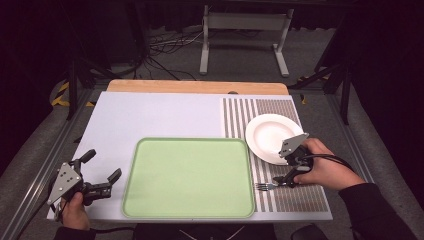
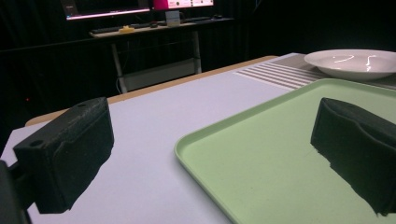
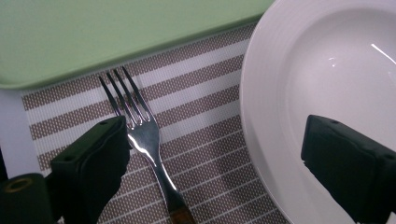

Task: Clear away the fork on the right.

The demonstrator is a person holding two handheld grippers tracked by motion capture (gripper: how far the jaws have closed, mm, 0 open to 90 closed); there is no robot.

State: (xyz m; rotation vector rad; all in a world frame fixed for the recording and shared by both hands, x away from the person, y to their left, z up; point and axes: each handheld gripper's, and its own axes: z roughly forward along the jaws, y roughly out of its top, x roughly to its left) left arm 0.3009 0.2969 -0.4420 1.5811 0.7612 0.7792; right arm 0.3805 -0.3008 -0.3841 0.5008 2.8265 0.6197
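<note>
Worktop (image 1: 150,115), striped mat (image 1: 295,192) near right | fork (image 3: 144,140) flat beside tray (image 1: 189,177) | right gripper (image 3: 212,158) released, off-centre: may nudge plate (image 1: 270,135) | left gripper (image 1: 102,172) released, idle.

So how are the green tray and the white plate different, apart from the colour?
The green tray is a rounded rectangle, while the white plate is round. The tray looks clearly larger than the plate. The tray has a flat floor with a low raised rim; the plate dips into a shallow, glossy bowl that catches the light. The tray lies on the plain white table top, the plate on the striped mat. Both are empty.
</note>
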